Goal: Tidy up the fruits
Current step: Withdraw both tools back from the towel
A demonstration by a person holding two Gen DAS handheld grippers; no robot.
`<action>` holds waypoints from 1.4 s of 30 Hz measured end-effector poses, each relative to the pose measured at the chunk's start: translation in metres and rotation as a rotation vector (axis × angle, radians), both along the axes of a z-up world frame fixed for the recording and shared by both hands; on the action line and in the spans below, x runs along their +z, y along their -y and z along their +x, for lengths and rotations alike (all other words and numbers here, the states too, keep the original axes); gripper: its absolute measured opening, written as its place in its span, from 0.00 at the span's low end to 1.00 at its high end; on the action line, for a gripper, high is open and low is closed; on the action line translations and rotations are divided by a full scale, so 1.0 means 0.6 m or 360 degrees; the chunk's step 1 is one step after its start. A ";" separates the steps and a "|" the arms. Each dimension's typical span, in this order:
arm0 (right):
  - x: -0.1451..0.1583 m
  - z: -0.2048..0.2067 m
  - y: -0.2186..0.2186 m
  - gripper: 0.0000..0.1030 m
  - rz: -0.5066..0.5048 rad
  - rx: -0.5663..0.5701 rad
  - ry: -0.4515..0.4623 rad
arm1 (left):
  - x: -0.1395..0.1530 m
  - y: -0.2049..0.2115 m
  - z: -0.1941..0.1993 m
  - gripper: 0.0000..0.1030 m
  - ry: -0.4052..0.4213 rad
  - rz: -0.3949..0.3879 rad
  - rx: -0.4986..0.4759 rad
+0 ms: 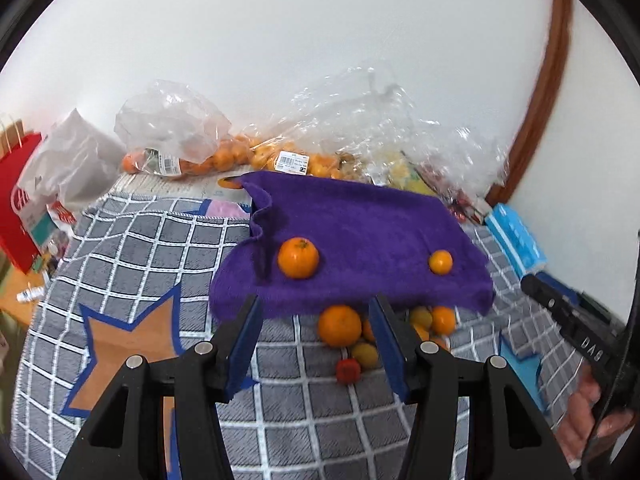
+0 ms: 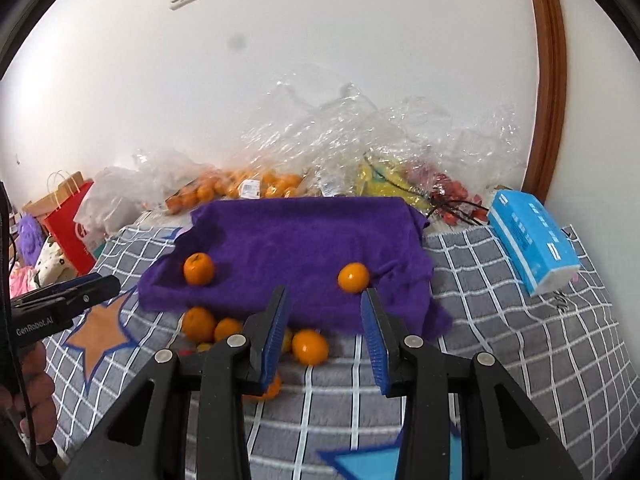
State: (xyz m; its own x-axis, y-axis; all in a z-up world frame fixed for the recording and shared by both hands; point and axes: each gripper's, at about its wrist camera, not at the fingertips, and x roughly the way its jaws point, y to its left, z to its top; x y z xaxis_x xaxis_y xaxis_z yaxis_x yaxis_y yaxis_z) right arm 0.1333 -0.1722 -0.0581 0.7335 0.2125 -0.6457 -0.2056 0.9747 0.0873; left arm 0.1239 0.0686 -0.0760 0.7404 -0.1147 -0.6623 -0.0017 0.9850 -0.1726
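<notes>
A purple towel (image 1: 360, 224) (image 2: 304, 236) lies spread on a grey checked blanket (image 1: 160, 248). Two oranges rest on it, a large one (image 1: 298, 258) (image 2: 199, 268) and a smaller one (image 1: 440, 262) (image 2: 353, 277). Along the towel's near edge, on the blanket, lies a loose heap of several fruits: oranges (image 1: 340, 326) (image 2: 310, 347), a yellowish fruit (image 1: 365, 354) and a small red one (image 1: 347, 370). My left gripper (image 1: 315, 304) hovers open above that heap, holding nothing. My right gripper (image 2: 325, 292) is open too, narrower and empty, above the towel's near edge.
Clear plastic bags of oranges (image 1: 224, 156) (image 2: 240, 188) and other produce are piled along the wall behind the towel. A blue tissue pack (image 2: 532, 240) lies at the right. A red paper bag (image 1: 16, 208) stands at the left. A person's hand (image 1: 588, 412) holds the other gripper.
</notes>
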 end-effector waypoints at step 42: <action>-0.091 -0.066 -0.017 0.43 -0.0074 0.0032 -0.0144 | -0.068 -0.008 -0.057 0.54 -0.0117 0.0009 0.0048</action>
